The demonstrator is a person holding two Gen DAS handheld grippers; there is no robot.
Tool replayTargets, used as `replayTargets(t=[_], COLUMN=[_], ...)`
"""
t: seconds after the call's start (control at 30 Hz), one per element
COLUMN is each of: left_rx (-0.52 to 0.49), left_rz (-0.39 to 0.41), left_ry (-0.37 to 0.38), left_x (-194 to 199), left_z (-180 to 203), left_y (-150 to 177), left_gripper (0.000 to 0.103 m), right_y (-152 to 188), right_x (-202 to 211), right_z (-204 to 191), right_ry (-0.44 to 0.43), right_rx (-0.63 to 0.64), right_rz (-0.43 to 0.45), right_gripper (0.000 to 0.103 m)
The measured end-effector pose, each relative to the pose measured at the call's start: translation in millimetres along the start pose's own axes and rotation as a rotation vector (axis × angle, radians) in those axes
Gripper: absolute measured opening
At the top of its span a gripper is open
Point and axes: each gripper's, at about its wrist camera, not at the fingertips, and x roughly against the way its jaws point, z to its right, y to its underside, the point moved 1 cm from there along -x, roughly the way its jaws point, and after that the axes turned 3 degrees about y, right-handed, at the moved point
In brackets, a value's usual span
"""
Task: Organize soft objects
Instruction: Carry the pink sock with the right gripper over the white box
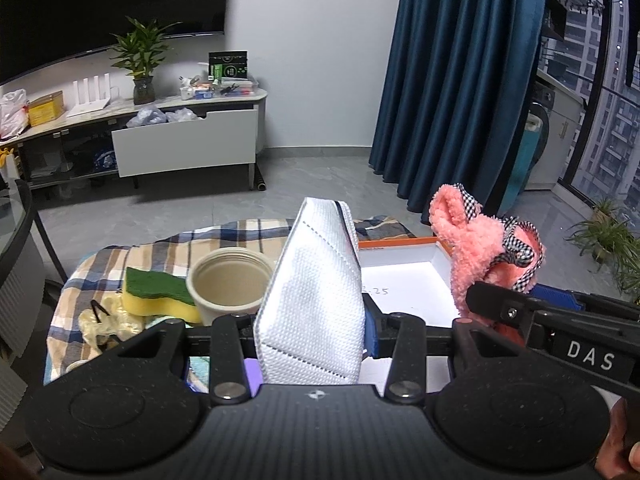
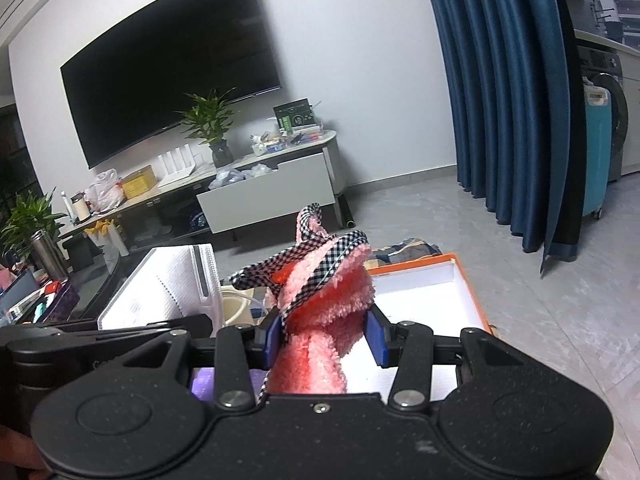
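My left gripper (image 1: 316, 340) is shut on a folded white face mask (image 1: 316, 296), which stands upright between its fingers. My right gripper (image 2: 326, 338) is shut on a pink fluffy cloth with black-and-white check trim (image 2: 324, 296); the same pink cloth (image 1: 484, 252) shows at the right of the left wrist view. Both are held above an open white box with an orange rim (image 1: 404, 280), also seen as the box (image 2: 424, 292) in the right wrist view. The white mask (image 2: 168, 284) shows to the left of the pink cloth there.
On the plaid cloth (image 1: 168, 244) covering the table lie a yellow and green sponge (image 1: 156, 292), a beige paper bowl (image 1: 228, 284) and a crumpled pale glove (image 1: 104, 320). A TV cabinet with an open drawer (image 1: 184, 140) stands across the grey floor, blue curtains (image 1: 460, 80) at right.
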Motion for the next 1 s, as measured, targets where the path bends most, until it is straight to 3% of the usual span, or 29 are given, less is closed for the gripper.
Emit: replayTargets(t=[1.0], left_rx=[-0.009], left_rz=[-0.102], left_ry=[0.051], left_x=[-53], left_z=[28], left_y=[0], left_gripper=[0.042], right_y=[-3], right_x=[-48], right_z=[44], right_ry=[0.109], right_rx=[-0.027], right_rz=[-0.061], right_gripper=[0.054])
